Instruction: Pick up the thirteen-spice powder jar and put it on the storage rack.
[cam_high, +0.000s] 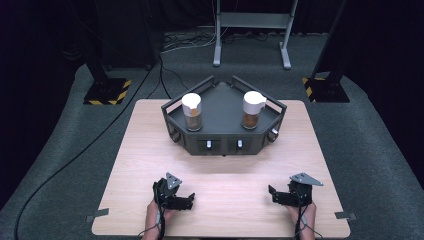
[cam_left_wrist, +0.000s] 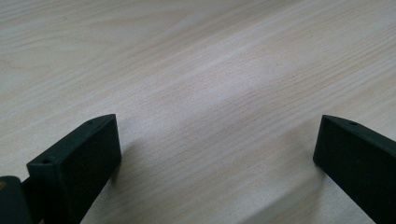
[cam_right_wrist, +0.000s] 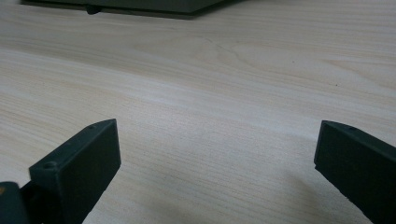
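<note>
Left gripper (cam_high: 186, 201) and right gripper (cam_high: 274, 194) rest low on near edge of pale wooden table (cam_high: 150, 150), jaws spread wide, nothing held; likely ready pose. Dark angular tray (cam_high: 222, 142) sits far side, centred, carrying two white-capped jars of brown powder (cam_high: 192, 112), well apart from grippers.

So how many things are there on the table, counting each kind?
Jars with white lids: 2, one and the other
Dark grey tray they stand on: 1
Grippers: 2, the left gripper and the right gripper
Total: 5
</note>
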